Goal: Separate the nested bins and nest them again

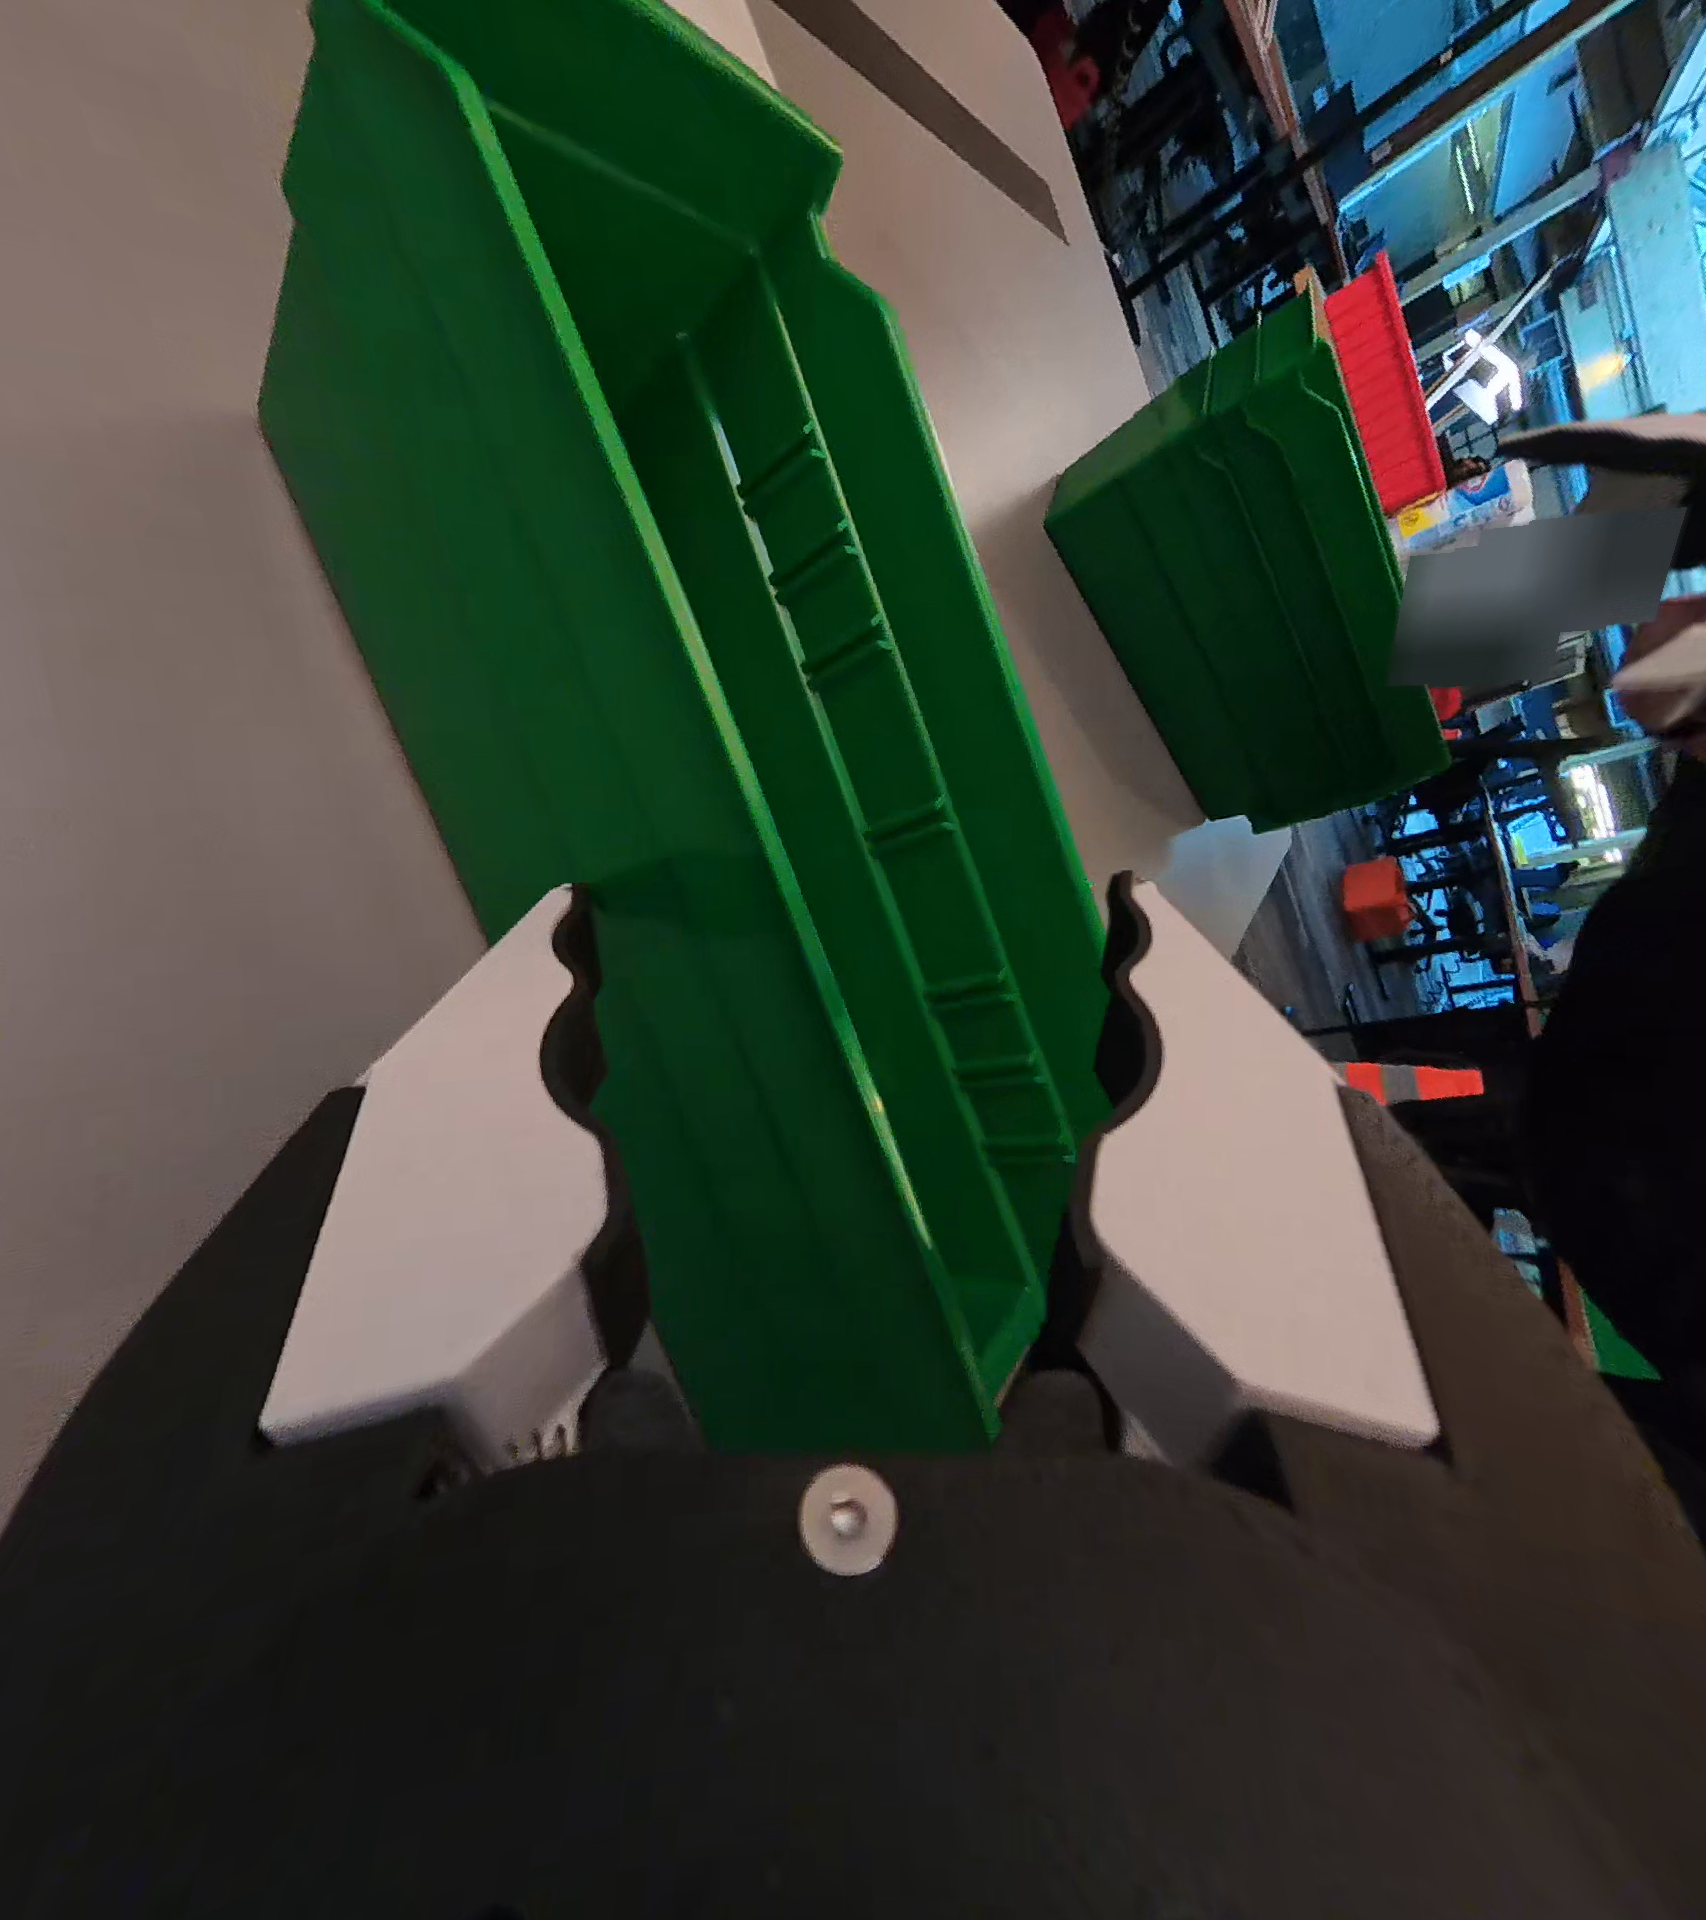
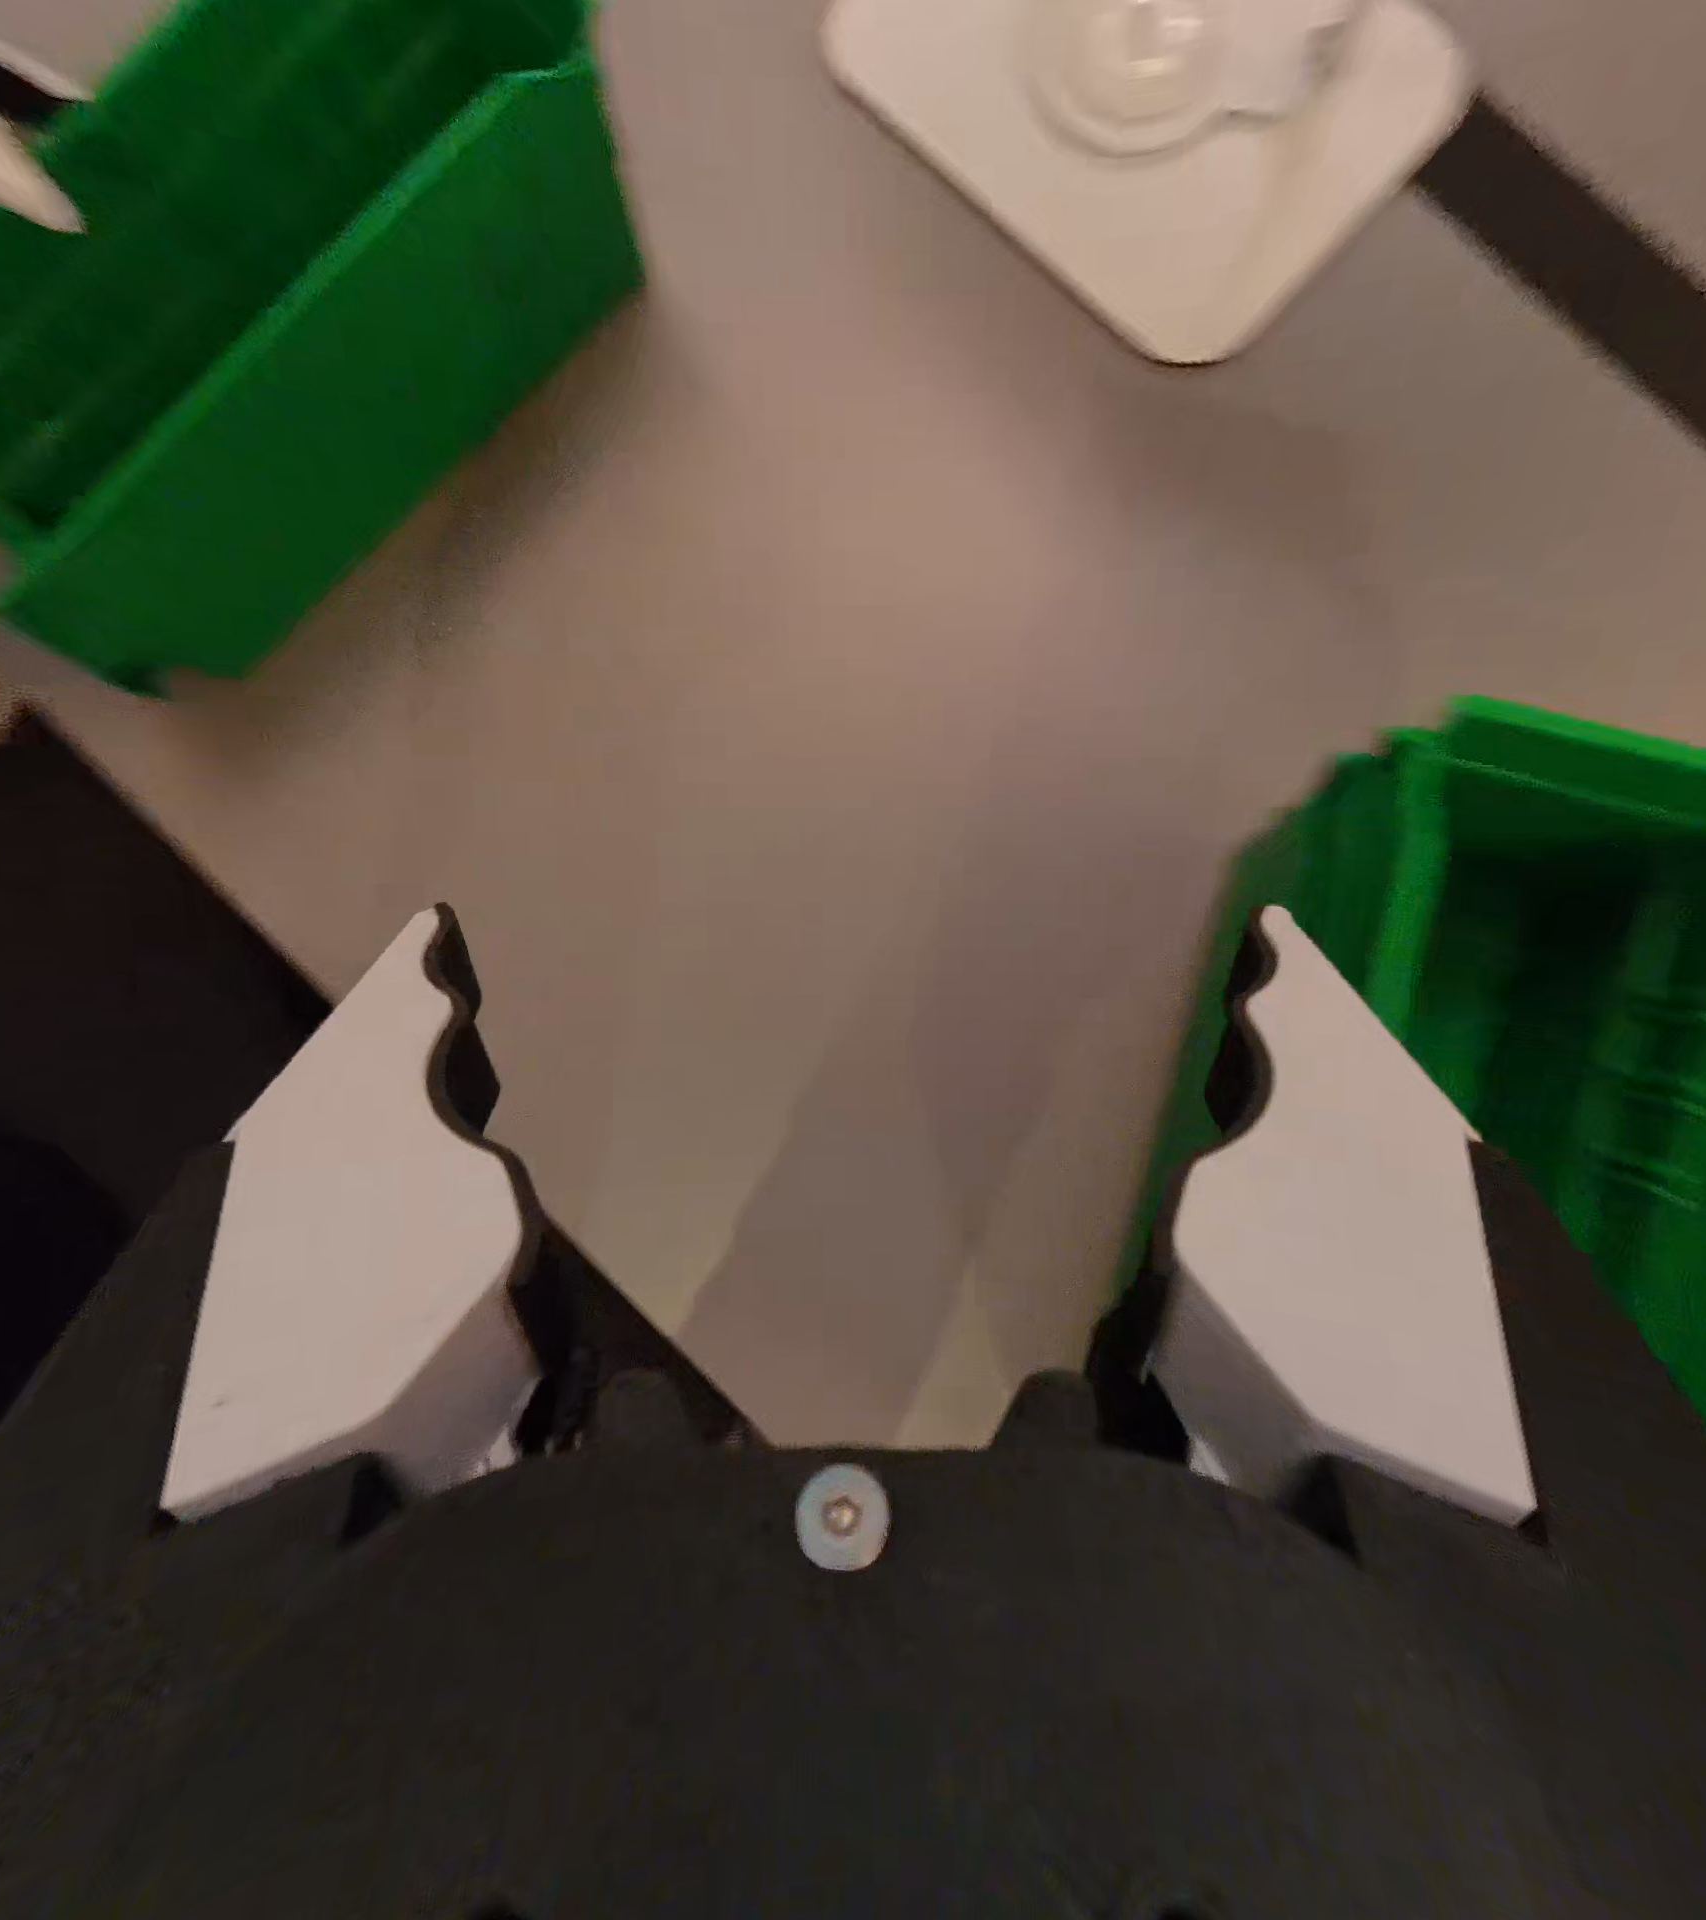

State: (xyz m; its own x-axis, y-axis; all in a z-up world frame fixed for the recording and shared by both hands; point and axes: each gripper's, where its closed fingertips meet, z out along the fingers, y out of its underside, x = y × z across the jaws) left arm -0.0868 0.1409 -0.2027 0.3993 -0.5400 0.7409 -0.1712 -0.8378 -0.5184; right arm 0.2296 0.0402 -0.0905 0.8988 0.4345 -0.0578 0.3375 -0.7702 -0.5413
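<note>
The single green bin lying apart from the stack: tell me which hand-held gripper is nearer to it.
Left. The left hand-held gripper is shut on the single green bin, its end between the jaws. The right hand-held gripper hangs open over bare table, apart from that bin, beside the stack of bins.

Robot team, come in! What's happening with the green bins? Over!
Left gripper clamped on single green bin. Right gripper open, empty. Nested stack sits apart. Path clear.

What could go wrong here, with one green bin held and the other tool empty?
1. The left tool pinches only one end of the long green bin, so it might twist or slip.
2. The right tool is open, and its view is blurred; it could knock the bin stack beside its finger.
3. The white tray could get bumped.
</note>
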